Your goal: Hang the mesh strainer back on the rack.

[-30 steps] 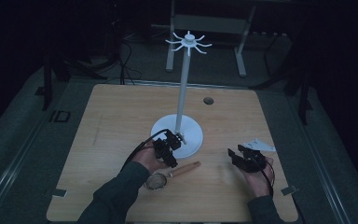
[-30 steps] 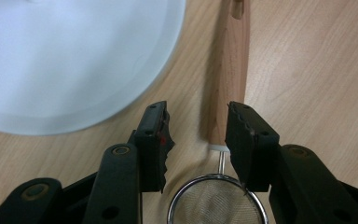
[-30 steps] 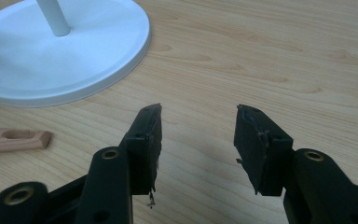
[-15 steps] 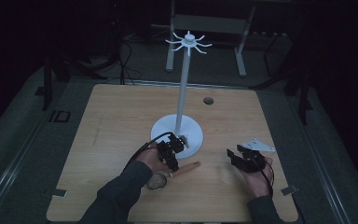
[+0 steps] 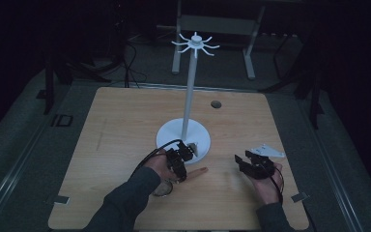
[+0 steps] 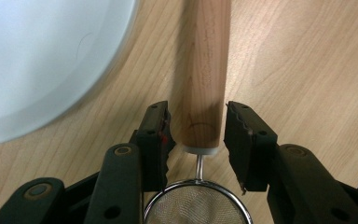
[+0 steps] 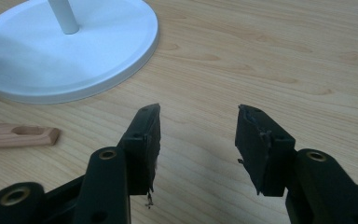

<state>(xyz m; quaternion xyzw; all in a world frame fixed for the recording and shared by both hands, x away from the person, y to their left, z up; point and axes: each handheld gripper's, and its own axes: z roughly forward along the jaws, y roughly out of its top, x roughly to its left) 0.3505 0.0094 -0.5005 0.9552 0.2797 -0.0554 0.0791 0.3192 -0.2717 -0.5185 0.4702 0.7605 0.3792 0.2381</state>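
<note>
Strainer (image 6: 196, 205) lies flat on the bench (image 5: 116, 135), wooden handle (image 6: 205, 70) beside the white stand base (image 5: 183, 135). Left gripper (image 6: 196, 135) straddles the handle's mesh end, jaws apart, not clamped. Right gripper (image 7: 198, 135) wide open, holding nothing, above bare bench.

Room very dim from my feed; light falls mostly on the wooden table (image 5: 125, 125), pale grain, rounded corners, a small dark round hole (image 5: 216, 104) near its far edge. Grey floor (image 5: 19, 159) surrounds it, with a raised strip running along the left side and an "ID" marking (image 5: 61, 120) just beside the table's left edge. Beyond the far edge I see a light metal frame (image 5: 212, 24) on two legs and dark cables (image 5: 130, 58) on the floor. Walls lost in black.
</note>
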